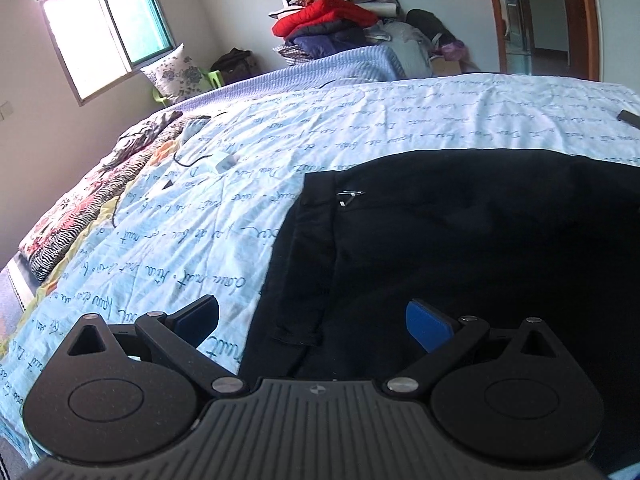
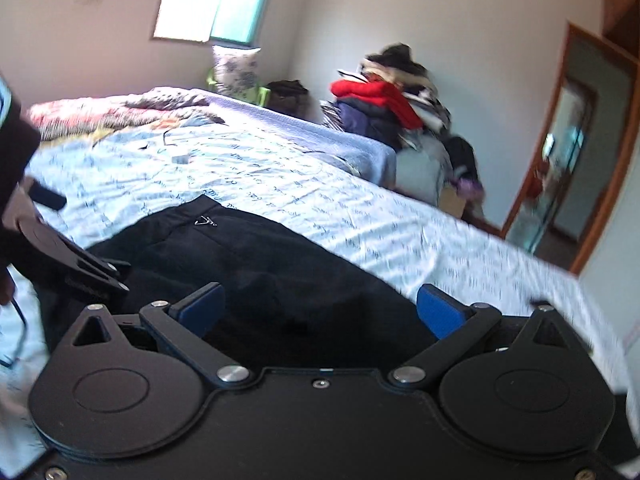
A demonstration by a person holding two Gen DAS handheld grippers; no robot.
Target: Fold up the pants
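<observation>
The right hand-held gripper (image 2: 320,312), blue pads wide apart, hangs over black fabric pants (image 2: 248,256) spread on a pale blue script-printed bed cover (image 2: 360,208); the left hand-held gripper (image 2: 100,276) sits at the pants' left edge

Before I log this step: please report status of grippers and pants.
Left gripper open, right gripper open, both empty. Black pants flat on bedsheet. Nothing blocking.
</observation>
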